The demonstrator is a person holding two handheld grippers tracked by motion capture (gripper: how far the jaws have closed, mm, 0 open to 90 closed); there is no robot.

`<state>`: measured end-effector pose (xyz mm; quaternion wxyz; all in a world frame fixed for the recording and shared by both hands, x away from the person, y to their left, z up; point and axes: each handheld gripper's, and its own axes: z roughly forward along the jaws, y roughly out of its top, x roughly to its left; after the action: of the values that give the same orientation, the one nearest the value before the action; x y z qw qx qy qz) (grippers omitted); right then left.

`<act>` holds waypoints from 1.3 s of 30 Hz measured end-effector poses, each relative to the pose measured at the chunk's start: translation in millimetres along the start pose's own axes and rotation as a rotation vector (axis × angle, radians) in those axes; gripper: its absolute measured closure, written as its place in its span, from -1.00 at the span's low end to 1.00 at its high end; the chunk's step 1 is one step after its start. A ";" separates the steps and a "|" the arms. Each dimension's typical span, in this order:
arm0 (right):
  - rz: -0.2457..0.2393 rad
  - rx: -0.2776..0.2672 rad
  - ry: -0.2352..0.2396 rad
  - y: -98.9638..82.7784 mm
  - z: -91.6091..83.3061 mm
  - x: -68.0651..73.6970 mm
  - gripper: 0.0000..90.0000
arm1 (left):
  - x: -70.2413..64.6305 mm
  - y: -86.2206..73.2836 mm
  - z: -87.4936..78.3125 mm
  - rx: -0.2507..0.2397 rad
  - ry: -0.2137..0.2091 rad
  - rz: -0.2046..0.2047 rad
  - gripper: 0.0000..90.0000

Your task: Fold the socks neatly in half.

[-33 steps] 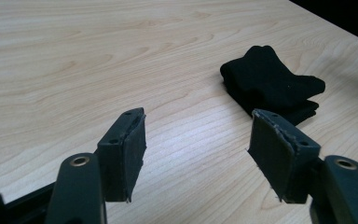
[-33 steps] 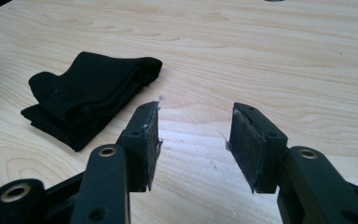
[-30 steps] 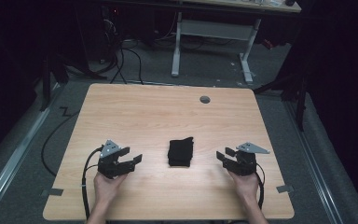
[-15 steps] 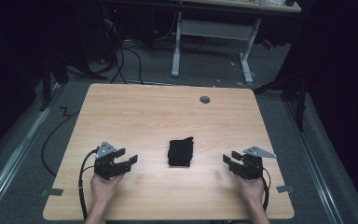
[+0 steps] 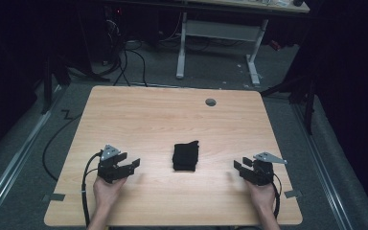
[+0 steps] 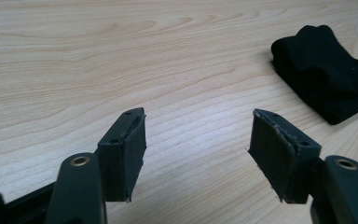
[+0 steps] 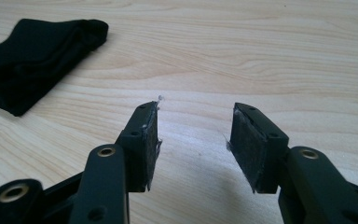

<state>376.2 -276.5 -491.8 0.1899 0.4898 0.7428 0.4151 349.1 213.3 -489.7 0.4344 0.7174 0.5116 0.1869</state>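
Jaws of both the left gripper (image 5: pixel 133 165) and right gripper (image 5: pixel 238 167) gape, empty — the folded black cloth (image 5: pixel 186 155) between them looks soft, light; pinch a near corner.

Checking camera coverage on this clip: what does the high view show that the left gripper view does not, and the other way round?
High view alone: the whole table with its grey round grommet, both hands, the left gripper, the right gripper, the trailing cables, and the desk frame on the floor behind. Left gripper view alone: a close look at that gripper's black pads, their worn edges, and bare wood between the open jaws. Both share: the folded black cloth lying untouched on the light wood tabletop.
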 end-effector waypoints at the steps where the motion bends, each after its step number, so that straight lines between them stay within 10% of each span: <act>1: -0.005 0.003 -0.005 -0.8 0.8 -1.4 0.14 | 0.6 -0.1 0.0 0.001 0.003 0.000 -0.19; 39: -0.012 0.061 -0.141 -10.8 10.0 -20.0 -0.01 | 20.4 -6.8 10.8 0.080 0.234 0.057 -0.29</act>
<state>385.9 -291.9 -508.7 0.2293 0.5191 0.7427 0.3554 361.2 227.6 -504.9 0.3370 0.7217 0.5453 0.2611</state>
